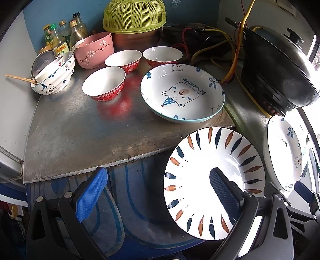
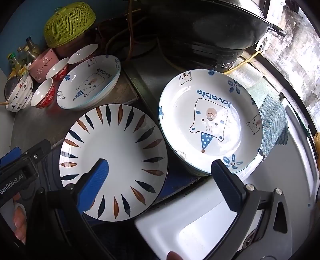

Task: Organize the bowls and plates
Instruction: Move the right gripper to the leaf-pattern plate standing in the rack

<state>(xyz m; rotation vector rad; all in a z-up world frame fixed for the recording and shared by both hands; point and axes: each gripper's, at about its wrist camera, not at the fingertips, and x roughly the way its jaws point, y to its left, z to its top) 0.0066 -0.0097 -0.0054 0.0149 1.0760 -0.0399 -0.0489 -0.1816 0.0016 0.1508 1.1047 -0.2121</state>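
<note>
A white plate with blue and brown leaf marks [image 1: 200, 160] [image 2: 120, 144] lies on a blue surface below the metal table's edge. My left gripper [image 1: 158, 192] is open, its right finger over this plate and its left finger off it. A bear-print plate [image 2: 210, 120] [image 1: 284, 156] rests just right of the leaf plate. My right gripper [image 2: 162, 184] is open above the gap between these two plates, holding nothing. Another bear plate [image 1: 182, 94] sits on the metal table [image 1: 80, 140] with three red bowls [image 1: 104, 84], a pink bowl [image 1: 94, 50] and stacked bear bowls [image 1: 54, 76].
A green mesh cover [image 1: 134, 16] and bottles [image 1: 62, 34] stand at the table's back. A black wok [image 1: 280, 66] and tangled cables [image 1: 220, 46] fill the back right. A blue cloth [image 2: 274, 124] lies beside the right bear plate, above a white sink [image 2: 190, 220].
</note>
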